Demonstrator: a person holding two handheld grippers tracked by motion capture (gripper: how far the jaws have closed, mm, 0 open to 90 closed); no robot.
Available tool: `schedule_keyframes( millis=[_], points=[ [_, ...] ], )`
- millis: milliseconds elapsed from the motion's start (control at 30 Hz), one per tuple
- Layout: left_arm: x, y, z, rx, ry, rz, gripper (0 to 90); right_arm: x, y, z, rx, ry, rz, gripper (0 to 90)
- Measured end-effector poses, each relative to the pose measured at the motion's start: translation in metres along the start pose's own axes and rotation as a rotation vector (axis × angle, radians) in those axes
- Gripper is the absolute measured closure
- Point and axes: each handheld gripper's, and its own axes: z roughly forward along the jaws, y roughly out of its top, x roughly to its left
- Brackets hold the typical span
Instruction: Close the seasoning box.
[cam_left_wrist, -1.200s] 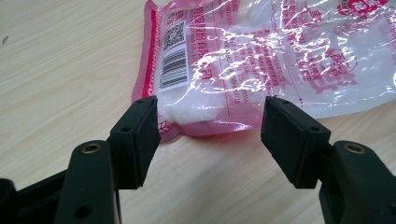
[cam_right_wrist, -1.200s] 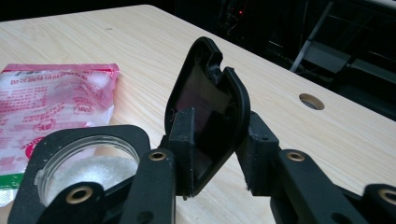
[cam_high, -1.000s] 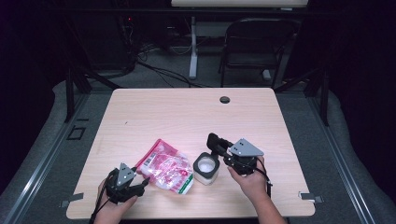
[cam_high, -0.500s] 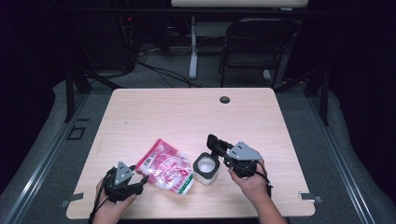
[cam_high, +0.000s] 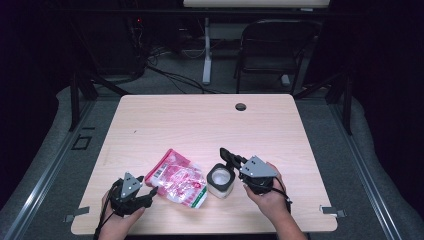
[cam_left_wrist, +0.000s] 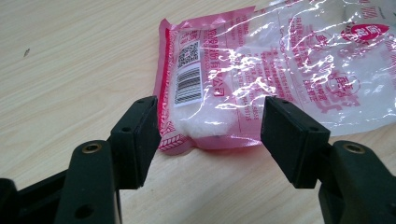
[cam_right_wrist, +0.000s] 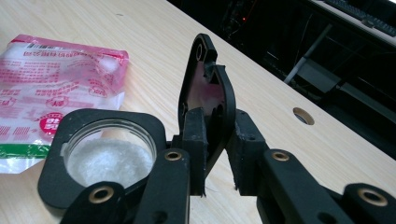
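Closing, right gripper (cam_right_wrist: 217, 154) apparently pinches the upright lid (cam_right_wrist: 205, 88).

On the table (cam_high: 200, 120), the bag (cam_high: 179, 177) lies near the front edge, left of centre. The jar (cam_high: 220, 180) stands just beside the bag's right end, its hinged lid (cam_high: 229, 156) raised behind it. The left gripper (cam_high: 148, 191) sits at the bag's left end; the right gripper (cam_high: 235, 161) is at the lid. A cable hole (cam_high: 241, 106) lies toward the far edge.

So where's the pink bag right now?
In the high view the pink bag lies flat near the table's front edge, between the left claw and the jar.
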Motion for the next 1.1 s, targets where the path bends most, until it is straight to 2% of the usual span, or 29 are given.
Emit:
schedule_keyframes(
  millis=[200,1100],
  points=[
    [0.000,0.000,0.000,-0.002,0.002,-0.004,37.5,0.003,0.000,-0.004,-0.006,0.012,-0.009,80.8],
    [0.001,-0.001,0.000,-0.003,0.004,-0.004,37.5,0.012,-0.001,-0.012,-0.010,0.054,-0.024,78.6]
  ],
)
